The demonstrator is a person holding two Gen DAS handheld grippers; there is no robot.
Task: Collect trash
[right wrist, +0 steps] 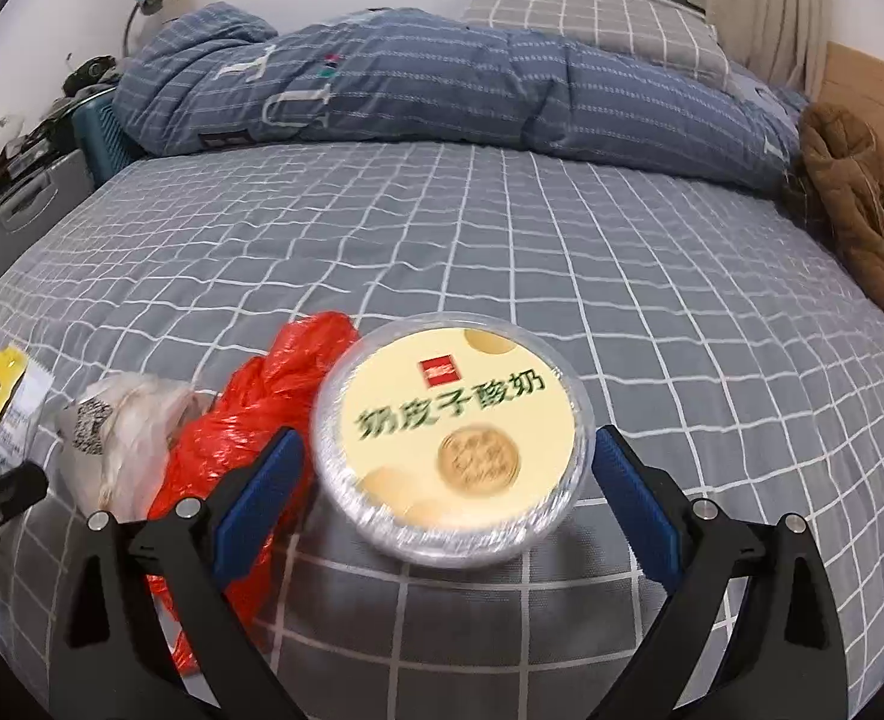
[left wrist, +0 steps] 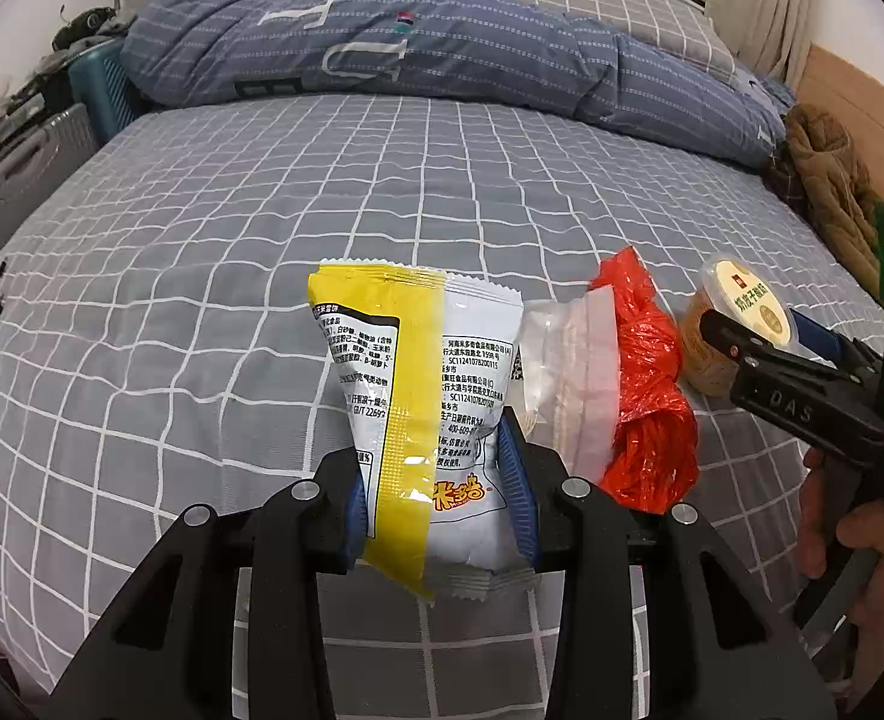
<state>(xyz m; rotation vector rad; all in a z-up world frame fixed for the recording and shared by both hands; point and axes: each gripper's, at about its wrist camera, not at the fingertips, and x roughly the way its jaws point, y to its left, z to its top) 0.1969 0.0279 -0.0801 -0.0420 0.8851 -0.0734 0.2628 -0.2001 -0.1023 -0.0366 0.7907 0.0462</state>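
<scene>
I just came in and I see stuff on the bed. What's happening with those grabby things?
A person is picking up trash off the bed with two grippers. The left gripper is pinching a yellow and white snack wrapper. The right gripper is open around a round yogurt cup, not squeezing it yet. A red plastic bag and a clear bag lie between them.

2 close wrist views down onto shared bed (left wrist: 262,192).

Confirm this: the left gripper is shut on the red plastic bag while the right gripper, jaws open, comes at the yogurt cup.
Wrong on one point. The left gripper is shut on the yellow and white snack packet, not the red plastic bag, which lies beside it on the bed; the left wrist view shows this. The right gripper, jaws open, does come at the yogurt cup.
</scene>
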